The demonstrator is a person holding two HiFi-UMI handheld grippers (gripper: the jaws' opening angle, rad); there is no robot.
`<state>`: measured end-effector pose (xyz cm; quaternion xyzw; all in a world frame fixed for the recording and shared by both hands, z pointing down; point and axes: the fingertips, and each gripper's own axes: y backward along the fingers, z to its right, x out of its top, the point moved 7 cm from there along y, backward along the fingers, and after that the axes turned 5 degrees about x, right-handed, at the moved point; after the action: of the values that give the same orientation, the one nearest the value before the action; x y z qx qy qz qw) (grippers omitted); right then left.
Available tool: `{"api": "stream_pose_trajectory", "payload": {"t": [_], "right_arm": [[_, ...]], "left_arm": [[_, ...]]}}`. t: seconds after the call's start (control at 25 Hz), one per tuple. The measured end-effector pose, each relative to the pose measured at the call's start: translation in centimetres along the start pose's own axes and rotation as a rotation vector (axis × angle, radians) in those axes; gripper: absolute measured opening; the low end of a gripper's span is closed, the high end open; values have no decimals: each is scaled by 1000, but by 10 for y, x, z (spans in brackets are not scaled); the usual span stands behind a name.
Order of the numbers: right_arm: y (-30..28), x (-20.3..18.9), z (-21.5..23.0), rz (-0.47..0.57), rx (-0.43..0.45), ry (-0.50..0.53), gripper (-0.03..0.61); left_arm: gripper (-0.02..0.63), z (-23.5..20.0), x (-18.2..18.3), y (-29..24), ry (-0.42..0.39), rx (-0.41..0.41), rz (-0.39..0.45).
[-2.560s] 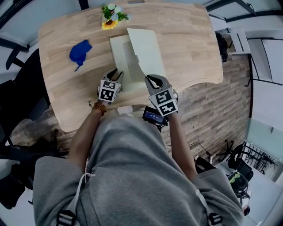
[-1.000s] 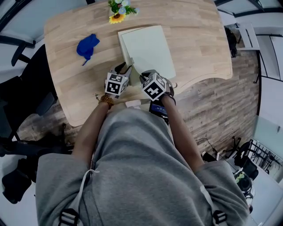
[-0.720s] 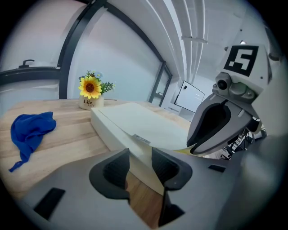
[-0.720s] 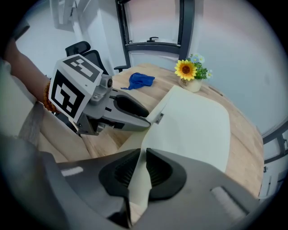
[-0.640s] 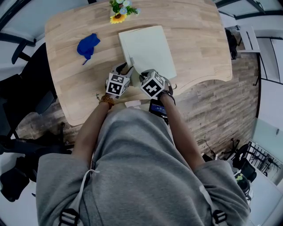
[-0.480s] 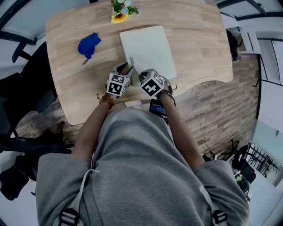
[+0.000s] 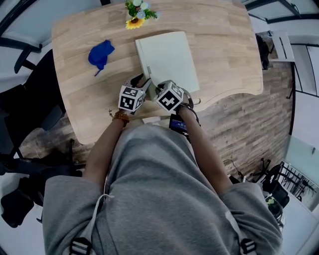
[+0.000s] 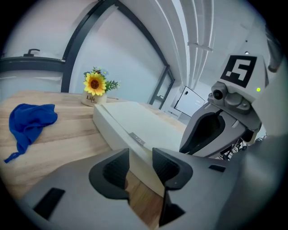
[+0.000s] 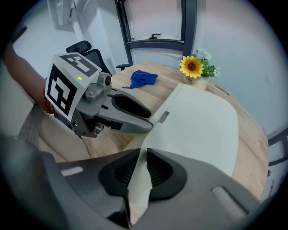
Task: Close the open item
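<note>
A flat white box [image 7: 167,57] lies on the wooden table [image 7: 224,45] with its lid down flat. In the right gripper view my right gripper [image 9: 138,173] pinches the lid's near edge [image 9: 137,179] between its pads; from the head it sits at the box's near side [image 7: 160,88]. My left gripper [image 7: 138,79] is at the box's near left corner. Its jaws have just been opening. Seen from the left gripper [image 8: 140,164], the corner of the box [image 8: 135,121] shows in the gap and neither pad visibly presses it.
A blue cloth [image 7: 100,54] lies on the table left of the box. A small pot of flowers [image 7: 135,11] stands at the far edge behind it. The table's near edge runs just under both grippers. Black chairs [image 7: 25,109] stand to the left.
The lid, raised and tilted in the earliest frame, now lies flat on the box. Both grippers have kept their places at its near side over the last second.
</note>
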<state>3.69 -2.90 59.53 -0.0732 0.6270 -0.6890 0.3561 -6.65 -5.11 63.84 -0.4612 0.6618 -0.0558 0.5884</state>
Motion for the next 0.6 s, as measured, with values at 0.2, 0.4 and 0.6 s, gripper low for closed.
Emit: {"api": "stream_pose_trajectory", "payload": {"t": [0.2,0.4,0.6], "right_arm": [[-6,1,0,-31,15,23,54],[-7,3,-3,-54,28,48,58],[-10,4,-5,-84,35,68,60]], "left_arm": [[156,-22,5,4,94,78,34],[156,-30,7,0,168,90,33],[156,-30,6,-1,174,86,28]]}}
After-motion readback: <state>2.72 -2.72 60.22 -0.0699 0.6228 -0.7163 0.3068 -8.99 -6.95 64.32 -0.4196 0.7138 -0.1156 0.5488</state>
